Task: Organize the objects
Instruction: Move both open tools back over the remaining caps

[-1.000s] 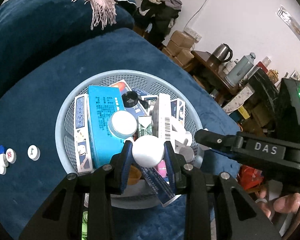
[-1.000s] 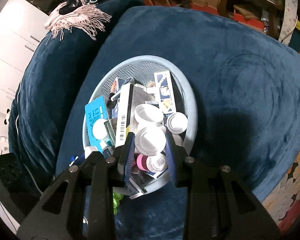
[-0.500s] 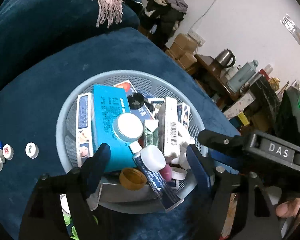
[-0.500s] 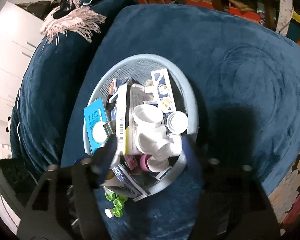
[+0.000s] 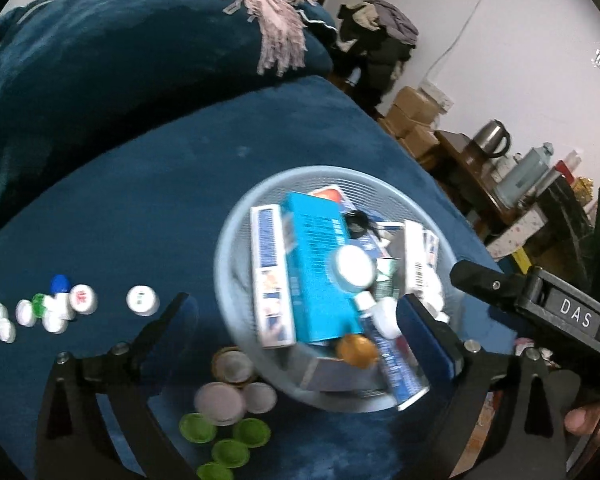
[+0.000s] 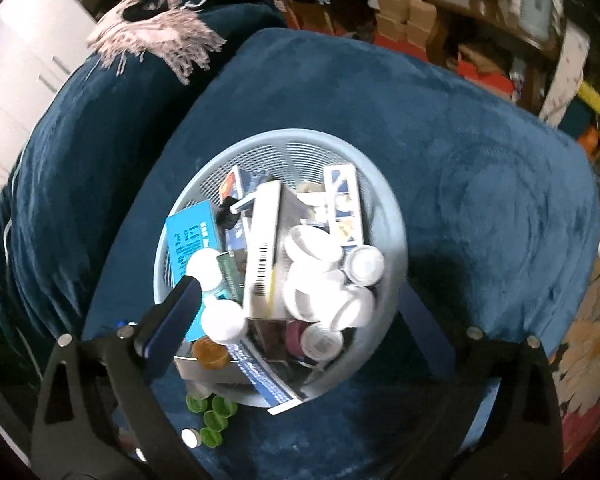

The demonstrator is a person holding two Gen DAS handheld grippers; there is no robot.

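Both spread grippers hang above the heaped basket (image 6: 384,200).

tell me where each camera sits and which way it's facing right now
Left wrist: on the left gripper, looking down past its open fingers at the round pale blue plastic basket and loose bottle caps on the dark blue plush cushion; the right gripper shows at right.
Right wrist: on the right gripper, open, looking down into the basket.
Shared: basket, turquoise box, cushion.
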